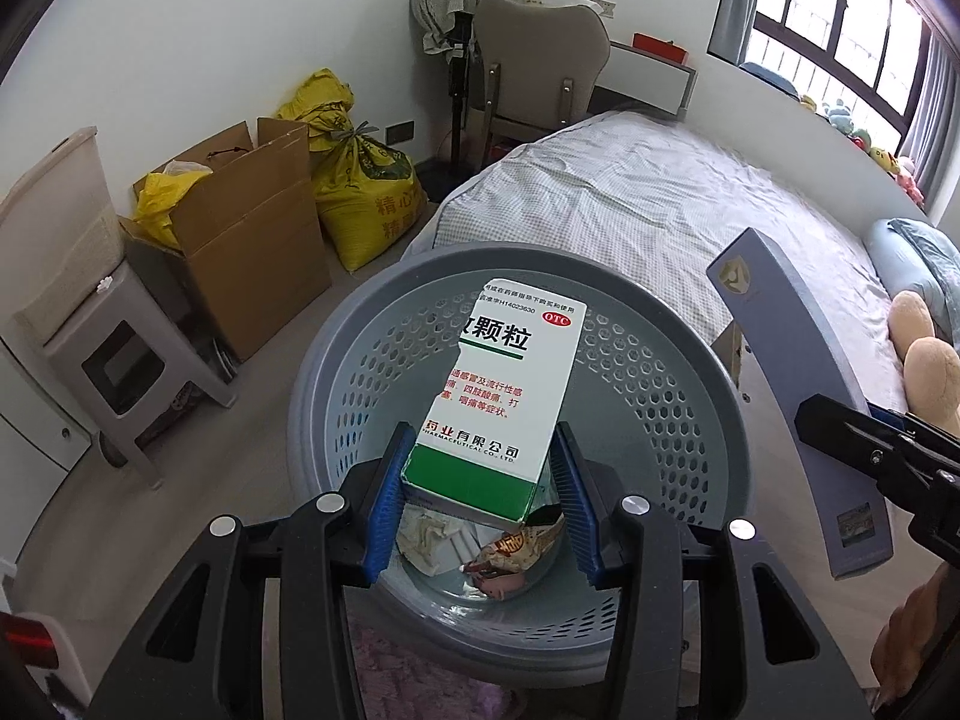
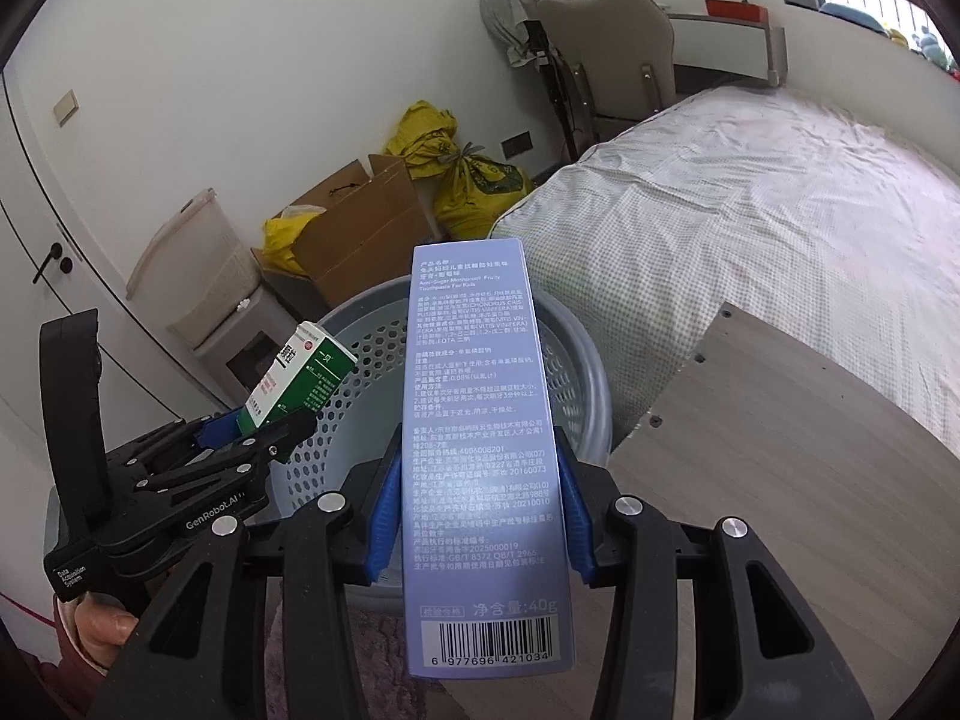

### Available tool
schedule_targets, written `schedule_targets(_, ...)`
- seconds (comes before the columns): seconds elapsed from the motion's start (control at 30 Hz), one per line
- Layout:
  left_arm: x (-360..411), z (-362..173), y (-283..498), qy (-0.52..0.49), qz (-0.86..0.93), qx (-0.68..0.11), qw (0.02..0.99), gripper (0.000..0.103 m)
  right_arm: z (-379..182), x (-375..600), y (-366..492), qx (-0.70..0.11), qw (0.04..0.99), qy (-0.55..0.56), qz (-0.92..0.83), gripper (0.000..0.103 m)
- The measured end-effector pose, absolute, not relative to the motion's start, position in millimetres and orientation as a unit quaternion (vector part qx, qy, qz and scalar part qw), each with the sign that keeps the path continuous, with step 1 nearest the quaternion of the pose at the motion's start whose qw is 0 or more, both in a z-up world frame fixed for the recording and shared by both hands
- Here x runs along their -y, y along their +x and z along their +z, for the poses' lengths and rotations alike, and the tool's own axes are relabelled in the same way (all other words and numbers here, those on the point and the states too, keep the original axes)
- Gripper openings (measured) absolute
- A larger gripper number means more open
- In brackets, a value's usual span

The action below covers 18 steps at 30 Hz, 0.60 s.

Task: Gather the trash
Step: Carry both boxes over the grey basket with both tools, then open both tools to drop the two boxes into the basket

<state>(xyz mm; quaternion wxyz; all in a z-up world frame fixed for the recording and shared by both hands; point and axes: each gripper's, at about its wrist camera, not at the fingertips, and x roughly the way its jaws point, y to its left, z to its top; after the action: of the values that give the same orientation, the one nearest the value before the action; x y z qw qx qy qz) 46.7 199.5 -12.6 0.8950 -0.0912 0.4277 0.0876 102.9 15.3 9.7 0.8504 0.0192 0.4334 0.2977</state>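
Left gripper [image 1: 480, 480] clamps a white-and-green medicine box [image 1: 504, 396] at its lower end, blue pads pressed on both sides. The box tilts up and away, directly over the open mouth of the grey perforated basket [image 1: 648, 372]. Readable on the box: red "OTC" oval, "颗粒", "PHARMACEUTICAL CO., LTD.", "H14023630". Crumpled wrappers [image 1: 510, 552] lie at the basket bottom, below the pads.

Right gripper [image 2: 480, 498] grips a long pale-blue toothpaste box [image 2: 480, 420] around its middle, and the box runs out past the pads at both ends. Its far end is over the near rim of the basket [image 2: 576, 360]. Readable: "Toothpaste For Kids", "净含量:40g", barcode "6 977696 421034".

In the right wrist view the left gripper [image 2: 264, 429] shows at left, marked "GenRobot.AI" and "Data Acquisition System", with the medicine box [image 2: 300, 372] poking up over the basket rim. A bed [image 2: 750, 210] is right of the basket, and a cardboard box [image 1: 252, 228] and yellow sacks [image 1: 360, 192] stand behind it.
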Motion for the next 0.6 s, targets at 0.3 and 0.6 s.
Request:
schedule_targets(0.3, -210, -11, 52, -0.083, 0.111, -0.422, 0.896, 0.045, -2, -41, 117, -0.446, 0.844, 0.008, 0.299, 0.044)
schedule_targets(0.6, -214, -6, 50, -0.082, 0.129, -0.417, 0.896, 0.066, 1, -40, 115, -0.427, 0.854, 0.008, 0.296, 0.067)
